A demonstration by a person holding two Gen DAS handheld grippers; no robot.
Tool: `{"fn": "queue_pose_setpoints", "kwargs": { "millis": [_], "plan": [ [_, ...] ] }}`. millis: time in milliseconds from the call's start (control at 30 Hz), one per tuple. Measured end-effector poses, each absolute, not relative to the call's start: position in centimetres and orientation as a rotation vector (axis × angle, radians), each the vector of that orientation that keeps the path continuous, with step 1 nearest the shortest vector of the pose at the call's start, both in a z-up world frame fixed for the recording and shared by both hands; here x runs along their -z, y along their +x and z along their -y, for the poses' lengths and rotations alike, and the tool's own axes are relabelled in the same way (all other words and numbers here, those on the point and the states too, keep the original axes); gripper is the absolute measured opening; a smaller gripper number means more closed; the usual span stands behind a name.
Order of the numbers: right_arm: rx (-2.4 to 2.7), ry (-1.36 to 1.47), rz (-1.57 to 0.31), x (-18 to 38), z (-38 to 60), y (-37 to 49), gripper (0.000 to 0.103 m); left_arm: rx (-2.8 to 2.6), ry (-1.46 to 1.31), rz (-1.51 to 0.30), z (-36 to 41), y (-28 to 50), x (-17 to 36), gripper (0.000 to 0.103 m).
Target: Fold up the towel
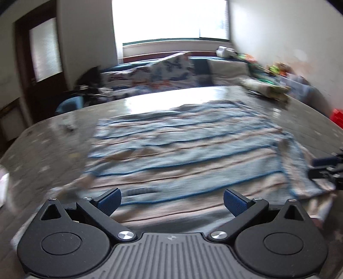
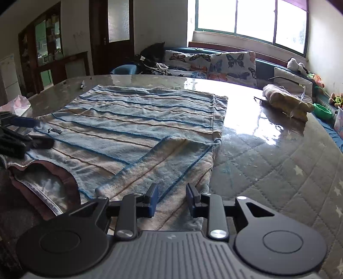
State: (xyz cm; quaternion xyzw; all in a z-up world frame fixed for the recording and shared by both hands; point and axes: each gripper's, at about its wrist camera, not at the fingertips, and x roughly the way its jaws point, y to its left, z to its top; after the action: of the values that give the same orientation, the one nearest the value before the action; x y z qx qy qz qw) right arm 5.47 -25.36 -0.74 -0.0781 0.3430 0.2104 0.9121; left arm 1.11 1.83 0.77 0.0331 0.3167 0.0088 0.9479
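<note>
Striped towel already doubled over on the counter, edges uneven; more folds and squaring likely left. Left claw wide, empty; right claw narrow, gripping nothing

The setting is presenting as a lived-in room of a home. A bench sofa is running under a wide window, carrying butterfly-print cushions and soft toys. A dark wooden door with a frosted pane is standing beside a glass-fronted cabinet holding bottles. A quilted star-print cover under clear plastic is covering the surface.
</note>
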Motion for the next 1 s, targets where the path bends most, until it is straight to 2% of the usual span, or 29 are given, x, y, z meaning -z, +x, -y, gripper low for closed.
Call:
{"fn": "queue_pose_setpoints", "kwargs": {
  "millis": [267, 567, 700, 800, 1000],
  "plan": [
    [-0.43, -0.145, -0.708, 0.9, 25.2, 5.7, 0.032, -0.311, -0.041, -0.635, -9.6, -1.5, -0.9, 0.102],
    [-0.433, -0.15, -0.706, 0.9, 24.9, 5.6, 0.036, -0.569, -0.162, -0.673, -15.8, -4.3, 0.4, 0.081],
    [-0.431, -0.149, -0.706, 0.8, 24.8, 5.5, 0.036, -0.575, -0.213, -0.688, -16.9, -4.5, 0.8, 0.066],
    [-0.428, -0.148, -0.706, 0.9, 24.7, 5.6, 0.036, -0.565, -0.228, -0.681, -17.0, -4.6, 0.9, 0.059],
    [-0.423, -0.146, -0.705, 0.9, 24.7, 5.6, 0.036, -0.508, -0.255, -0.655, -16.8, -4.5, 0.6, 0.021]
  ]
}}
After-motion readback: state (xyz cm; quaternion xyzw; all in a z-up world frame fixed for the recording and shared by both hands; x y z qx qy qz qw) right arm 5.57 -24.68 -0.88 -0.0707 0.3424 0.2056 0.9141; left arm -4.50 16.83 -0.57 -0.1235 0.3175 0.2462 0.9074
